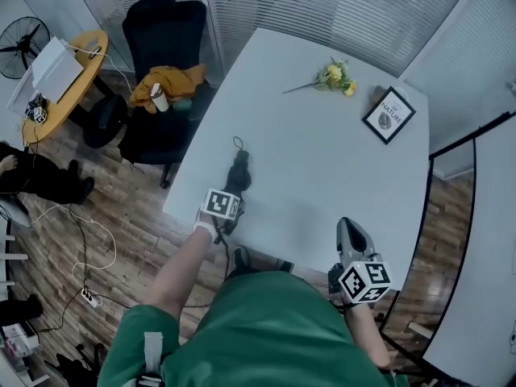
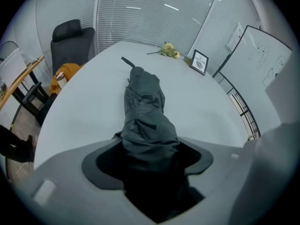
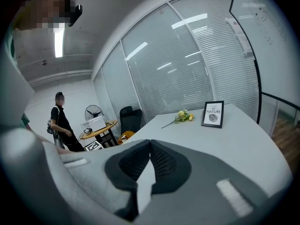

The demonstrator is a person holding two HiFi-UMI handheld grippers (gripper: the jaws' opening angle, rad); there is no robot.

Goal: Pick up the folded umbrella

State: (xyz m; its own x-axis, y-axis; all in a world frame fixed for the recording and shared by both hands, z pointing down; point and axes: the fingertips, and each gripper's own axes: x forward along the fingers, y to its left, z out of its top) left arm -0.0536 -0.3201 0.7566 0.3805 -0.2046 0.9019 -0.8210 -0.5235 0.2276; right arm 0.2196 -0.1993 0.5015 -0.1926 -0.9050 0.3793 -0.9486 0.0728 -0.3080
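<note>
Left gripper [image 2: 148,150] stood wide apart, straddling the near end of the folded umbrella [image 2: 144,102], which lay flat on the counter [image 1: 322,160], lined up to clamp, I reckoned. Right gripper [image 3: 150,143] hung closed, empty, kept clear.

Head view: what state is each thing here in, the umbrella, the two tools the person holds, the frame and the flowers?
folded umbrella, folded up, lying flat on the table
left gripper, jaws open, the umbrella's near end between them
right gripper, jaws shut, nothing in them
picture frame, standing upright
flowers, lying on their side
</note>
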